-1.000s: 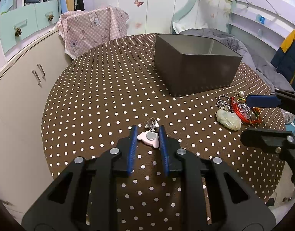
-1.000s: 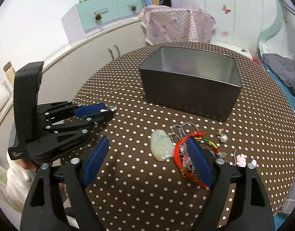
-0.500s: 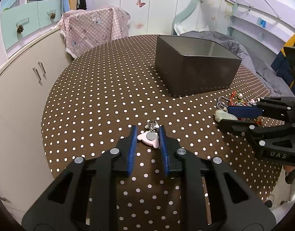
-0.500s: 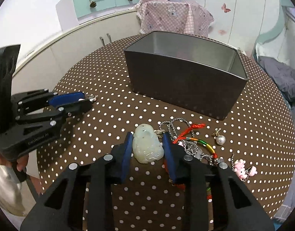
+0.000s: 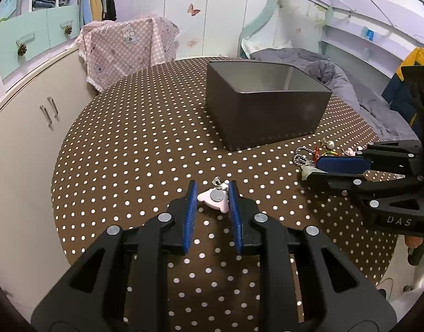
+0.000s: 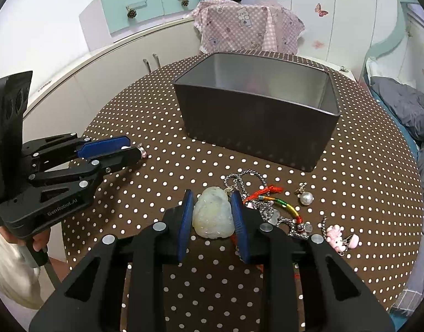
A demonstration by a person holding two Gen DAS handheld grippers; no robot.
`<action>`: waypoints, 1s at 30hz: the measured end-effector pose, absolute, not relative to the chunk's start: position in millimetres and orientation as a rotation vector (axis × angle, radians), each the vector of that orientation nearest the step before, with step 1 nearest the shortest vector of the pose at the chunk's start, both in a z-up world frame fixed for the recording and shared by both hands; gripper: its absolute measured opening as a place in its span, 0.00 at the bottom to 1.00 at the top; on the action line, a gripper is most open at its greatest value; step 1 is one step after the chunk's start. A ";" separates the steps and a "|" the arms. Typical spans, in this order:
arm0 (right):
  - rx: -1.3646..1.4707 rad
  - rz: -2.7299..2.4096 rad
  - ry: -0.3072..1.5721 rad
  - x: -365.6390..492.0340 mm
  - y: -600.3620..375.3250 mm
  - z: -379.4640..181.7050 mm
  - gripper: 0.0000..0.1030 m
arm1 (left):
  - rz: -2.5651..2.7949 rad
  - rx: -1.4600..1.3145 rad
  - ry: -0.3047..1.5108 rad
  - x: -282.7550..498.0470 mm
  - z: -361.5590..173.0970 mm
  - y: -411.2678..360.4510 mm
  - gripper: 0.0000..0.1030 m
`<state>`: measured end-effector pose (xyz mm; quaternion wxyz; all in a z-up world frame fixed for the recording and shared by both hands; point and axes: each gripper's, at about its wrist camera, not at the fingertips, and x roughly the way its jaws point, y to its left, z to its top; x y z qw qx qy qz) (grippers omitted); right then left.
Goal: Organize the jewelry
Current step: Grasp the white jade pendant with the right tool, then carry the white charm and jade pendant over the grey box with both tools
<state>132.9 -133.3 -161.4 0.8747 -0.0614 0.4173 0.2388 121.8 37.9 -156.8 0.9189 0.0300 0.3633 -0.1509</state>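
Right gripper [image 6: 212, 210] has just been closing and pinches the pale jade pendant [image 6: 213, 215] — left gripper [image 5: 212, 193], at its nine o'clock, clamps a pink charm [image 5: 214, 199].

Black grippers [image 5: 212, 193] — blue jaws, silver screws — white lettering.

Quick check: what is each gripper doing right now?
Left gripper: shut on the pink charm.
Right gripper: jaws have just been closing, now shut on the jade pendant.
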 end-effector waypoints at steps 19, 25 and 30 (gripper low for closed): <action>-0.103 0.465 0.773 135.1 -153.4 -128.5 0.25 | -0.367 0.077 0.651 124.4 -124.8 12.8 0.22; -0.094 0.452 0.738 144.2 -159.4 -115.2 0.25 | -0.385 0.079 0.616 128.7 -112.9 4.3 0.22; -0.094 0.446 0.711 155.8 -161.6 -105.6 0.25 | -0.394 0.077 0.594 136.9 -104.8 -2.4 0.22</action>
